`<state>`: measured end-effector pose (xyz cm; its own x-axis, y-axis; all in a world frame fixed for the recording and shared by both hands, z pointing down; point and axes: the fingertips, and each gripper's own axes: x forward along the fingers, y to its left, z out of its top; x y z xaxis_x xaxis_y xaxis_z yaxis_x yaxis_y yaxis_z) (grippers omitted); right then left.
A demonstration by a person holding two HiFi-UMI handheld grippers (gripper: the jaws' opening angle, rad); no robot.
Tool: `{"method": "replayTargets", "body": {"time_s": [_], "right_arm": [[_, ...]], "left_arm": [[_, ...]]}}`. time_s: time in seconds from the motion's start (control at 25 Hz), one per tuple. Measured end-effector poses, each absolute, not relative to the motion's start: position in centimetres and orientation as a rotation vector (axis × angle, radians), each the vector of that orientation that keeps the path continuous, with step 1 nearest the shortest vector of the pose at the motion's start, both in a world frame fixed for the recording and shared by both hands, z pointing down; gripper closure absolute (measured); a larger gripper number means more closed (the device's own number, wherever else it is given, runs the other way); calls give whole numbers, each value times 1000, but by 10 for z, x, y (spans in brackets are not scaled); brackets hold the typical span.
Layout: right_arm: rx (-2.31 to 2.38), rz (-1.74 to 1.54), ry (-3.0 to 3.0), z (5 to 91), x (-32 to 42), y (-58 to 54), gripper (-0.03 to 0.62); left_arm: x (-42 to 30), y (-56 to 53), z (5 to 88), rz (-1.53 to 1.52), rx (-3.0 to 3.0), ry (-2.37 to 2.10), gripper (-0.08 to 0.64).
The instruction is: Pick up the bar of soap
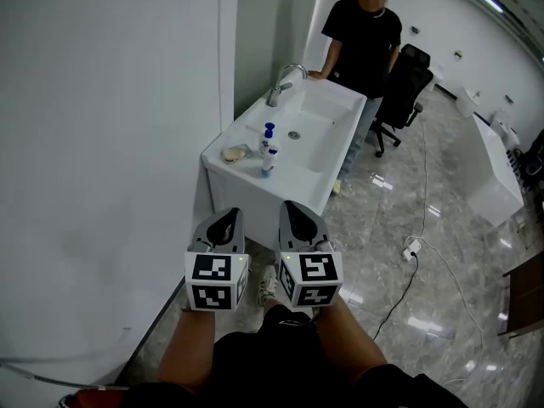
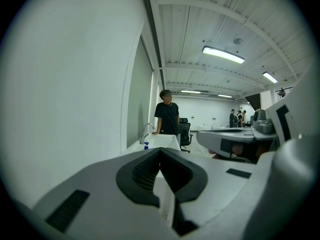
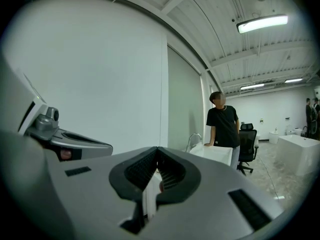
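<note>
The bar of soap [image 1: 235, 153], a pale beige rounded lump, lay at centre frame on the left ledge of the glossy white sink [image 1: 293, 179]. The left gripper [image 1: 228, 219] and right gripper [image 1: 296, 212] had their grey jaws closed and empty.

The head camera looks forward and steeply down past the left claw [image 1: 226, 221] and right claw [image 1: 296, 215] towards a white rectangular sink unit [image 1: 255, 189] well ahead. Each claw's camera sits low behind its own jaws and faces almost level. All three views share that sink unit and the person in a black shirt [image 1: 364, 36] beside it.
</note>
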<state>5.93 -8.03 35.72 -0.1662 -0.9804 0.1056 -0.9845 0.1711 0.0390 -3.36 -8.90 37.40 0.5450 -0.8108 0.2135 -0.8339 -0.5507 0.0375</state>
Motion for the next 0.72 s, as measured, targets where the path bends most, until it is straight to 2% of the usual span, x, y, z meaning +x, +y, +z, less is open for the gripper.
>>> {"method": "replayTargets", "body": {"time_s": [0.72], "right_arm": [[1900, 31, -2369, 353, 48, -131, 584]], "left_arm": [[-45, -133, 374, 278, 2609, -1477, 557]]}}
